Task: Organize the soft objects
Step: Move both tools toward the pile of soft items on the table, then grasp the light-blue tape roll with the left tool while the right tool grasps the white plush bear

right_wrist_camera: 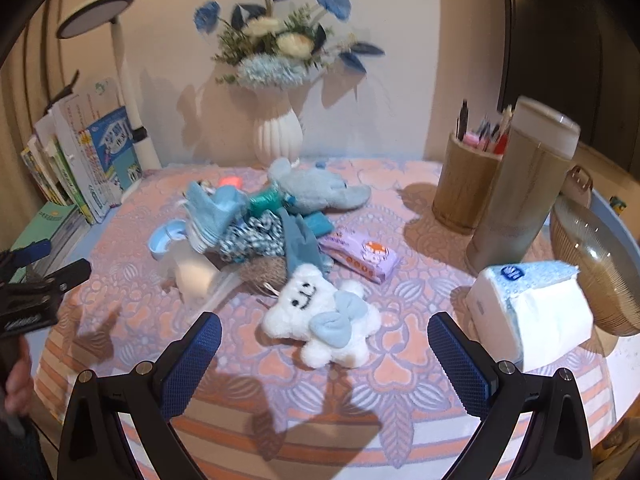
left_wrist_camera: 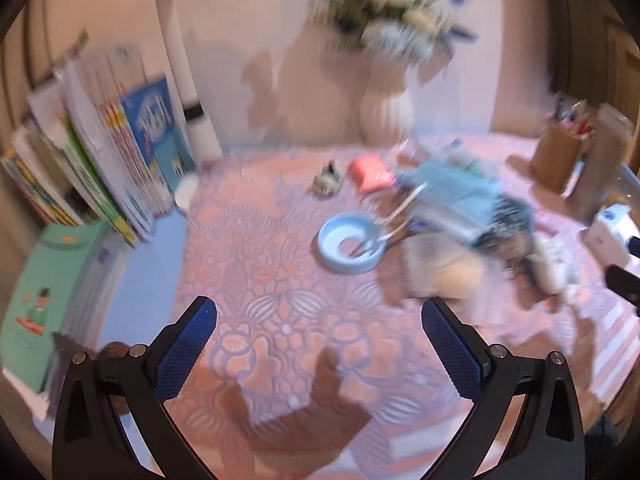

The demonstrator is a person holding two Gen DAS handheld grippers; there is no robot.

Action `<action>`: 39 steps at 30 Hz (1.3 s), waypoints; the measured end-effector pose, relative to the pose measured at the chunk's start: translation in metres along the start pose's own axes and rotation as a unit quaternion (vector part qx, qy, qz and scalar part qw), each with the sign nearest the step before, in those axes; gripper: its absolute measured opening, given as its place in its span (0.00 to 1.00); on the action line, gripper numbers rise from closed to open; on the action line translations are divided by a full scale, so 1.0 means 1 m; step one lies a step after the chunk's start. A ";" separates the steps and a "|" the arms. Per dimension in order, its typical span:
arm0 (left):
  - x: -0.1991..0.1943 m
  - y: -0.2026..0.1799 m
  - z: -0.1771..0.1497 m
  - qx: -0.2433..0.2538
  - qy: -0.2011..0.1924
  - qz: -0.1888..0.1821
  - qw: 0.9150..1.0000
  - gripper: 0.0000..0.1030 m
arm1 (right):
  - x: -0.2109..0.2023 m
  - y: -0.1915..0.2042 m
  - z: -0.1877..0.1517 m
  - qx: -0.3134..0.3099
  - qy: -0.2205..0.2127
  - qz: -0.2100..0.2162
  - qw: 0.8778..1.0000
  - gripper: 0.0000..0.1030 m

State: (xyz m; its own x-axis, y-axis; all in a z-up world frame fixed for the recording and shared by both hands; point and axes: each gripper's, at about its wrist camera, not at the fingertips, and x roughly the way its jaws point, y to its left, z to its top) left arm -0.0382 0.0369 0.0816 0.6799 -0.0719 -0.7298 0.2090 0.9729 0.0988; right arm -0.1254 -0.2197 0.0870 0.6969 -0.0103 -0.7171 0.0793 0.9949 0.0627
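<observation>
A white cloud plush with a blue bow (right_wrist_camera: pixel 326 318) lies on the patterned tablecloth (right_wrist_camera: pixel 400 368) just ahead of my right gripper (right_wrist_camera: pixel 324 326), which is open and empty. Behind it is a heap of soft things: a blue plush toy (right_wrist_camera: pixel 316 190), blue cloths (right_wrist_camera: pixel 218 210) and a patterned scrunchie (right_wrist_camera: pixel 252 236). My left gripper (left_wrist_camera: pixel 320 320) is open and empty above bare cloth; it also shows in the right wrist view (right_wrist_camera: pixel 32 292) at the left edge. In the blurred left wrist view the heap (left_wrist_camera: pixel 460 208) lies to the right.
A blue bowl (left_wrist_camera: pixel 352 244) with sticks sits mid-table. Books (left_wrist_camera: pixel 100 168) and a lamp post (left_wrist_camera: pixel 180 64) stand at the left, a white vase of flowers (right_wrist_camera: pixel 278 136) at the back. A pen holder (right_wrist_camera: pixel 464 188), tall cup (right_wrist_camera: pixel 520 196), tissue pack (right_wrist_camera: pixel 532 316), wipes packet (right_wrist_camera: pixel 360 256) and basket (right_wrist_camera: pixel 596 264) stand at the right.
</observation>
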 end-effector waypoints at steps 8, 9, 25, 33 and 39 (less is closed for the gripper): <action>0.093 0.002 0.015 0.006 0.078 -0.044 0.996 0.99 | 0.037 -0.001 -0.004 -0.019 0.045 0.033 0.998 1.00; 0.099 0.001 0.018 0.006 0.081 -0.048 0.996 0.99 | 0.042 -0.001 -0.004 -0.022 0.048 0.030 0.998 1.00; 0.117 -0.008 0.033 0.003 0.069 -0.100 0.993 0.60 | 0.069 -0.014 -0.004 0.012 0.080 0.039 0.996 1.00; 0.084 0.013 0.012 -0.039 0.052 -0.087 0.994 0.60 | 0.089 -0.020 -0.003 -0.035 0.120 0.064 0.990 0.98; 0.052 0.023 -0.004 -0.066 0.040 -0.086 0.993 0.60 | 0.083 -0.023 -0.009 0.013 0.160 0.067 0.985 0.79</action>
State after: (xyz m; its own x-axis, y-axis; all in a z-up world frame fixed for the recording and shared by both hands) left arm -0.0004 0.0568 0.0429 0.5834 -0.2277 -0.7796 0.2193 0.9684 -0.1187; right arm -0.0754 -0.2428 0.0201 0.4423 0.1581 -0.8828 0.0232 0.9820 0.1875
